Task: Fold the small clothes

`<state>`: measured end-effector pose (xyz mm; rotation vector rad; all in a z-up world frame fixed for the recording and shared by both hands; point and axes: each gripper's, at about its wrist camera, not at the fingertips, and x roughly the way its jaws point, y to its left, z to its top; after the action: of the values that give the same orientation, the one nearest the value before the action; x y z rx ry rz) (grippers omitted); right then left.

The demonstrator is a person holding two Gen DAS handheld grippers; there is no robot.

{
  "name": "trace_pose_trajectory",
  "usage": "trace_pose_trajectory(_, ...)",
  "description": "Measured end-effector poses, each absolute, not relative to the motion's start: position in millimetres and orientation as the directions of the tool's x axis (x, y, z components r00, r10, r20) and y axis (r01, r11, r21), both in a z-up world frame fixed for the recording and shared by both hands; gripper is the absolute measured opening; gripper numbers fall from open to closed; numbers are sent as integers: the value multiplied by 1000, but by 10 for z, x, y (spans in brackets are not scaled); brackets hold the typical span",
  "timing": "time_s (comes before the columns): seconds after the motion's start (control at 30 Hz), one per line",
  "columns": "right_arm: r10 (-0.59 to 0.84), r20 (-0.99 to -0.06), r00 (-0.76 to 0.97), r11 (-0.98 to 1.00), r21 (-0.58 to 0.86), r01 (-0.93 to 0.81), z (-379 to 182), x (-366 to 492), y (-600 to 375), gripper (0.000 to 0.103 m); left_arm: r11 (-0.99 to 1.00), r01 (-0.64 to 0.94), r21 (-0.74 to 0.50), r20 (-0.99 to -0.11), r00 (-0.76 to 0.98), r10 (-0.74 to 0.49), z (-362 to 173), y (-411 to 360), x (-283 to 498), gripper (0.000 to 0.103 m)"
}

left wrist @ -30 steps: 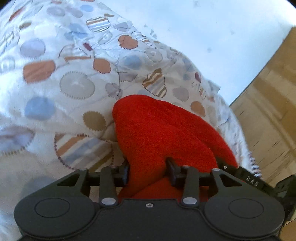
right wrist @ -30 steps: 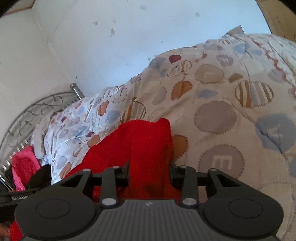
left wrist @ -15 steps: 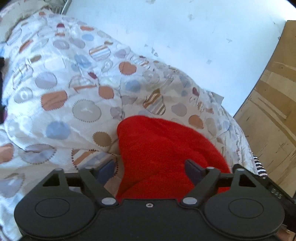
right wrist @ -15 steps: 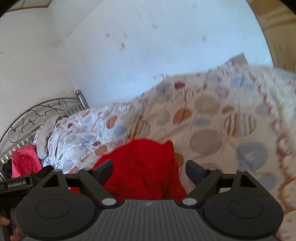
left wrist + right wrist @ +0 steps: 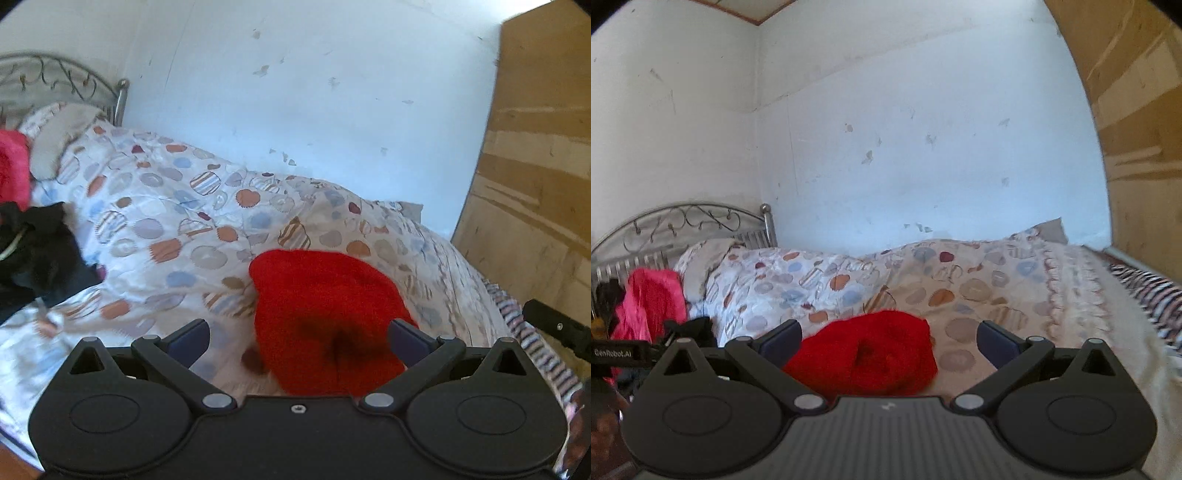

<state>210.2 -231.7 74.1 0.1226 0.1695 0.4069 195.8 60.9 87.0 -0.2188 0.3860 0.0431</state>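
The left gripper [image 5: 297,338] points forward and slightly down over the bed, its fingers spread wide and holding nothing. The right gripper [image 5: 888,338] is held more level and is likewise wide apart and empty. Just ahead of both, the red garment [image 5: 325,317] lies bunched on the patterned quilt [image 5: 177,229], free of either tool. Farther back to the left sit dark clothes [image 5: 37,254] and a pink garment [image 5: 652,299], near the metal headboard [image 5: 687,221] against the white wall [image 5: 923,166].
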Motion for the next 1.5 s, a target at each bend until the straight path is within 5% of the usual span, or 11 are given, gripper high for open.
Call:
trace_pose_trajectory(0.47, 257, -182, 949, 966, 56, -251, 79, 520, -2483, 103, 994, -70, -78, -359, 933, 38, 231, 367, 416, 102)
trace_pose_trajectory(1.5, 273, -179, 945, 962, 35, -272, -22, 386, -2354, 103, 994, -89, -68, -361, 931, 59, 65, 386, 331, 102)
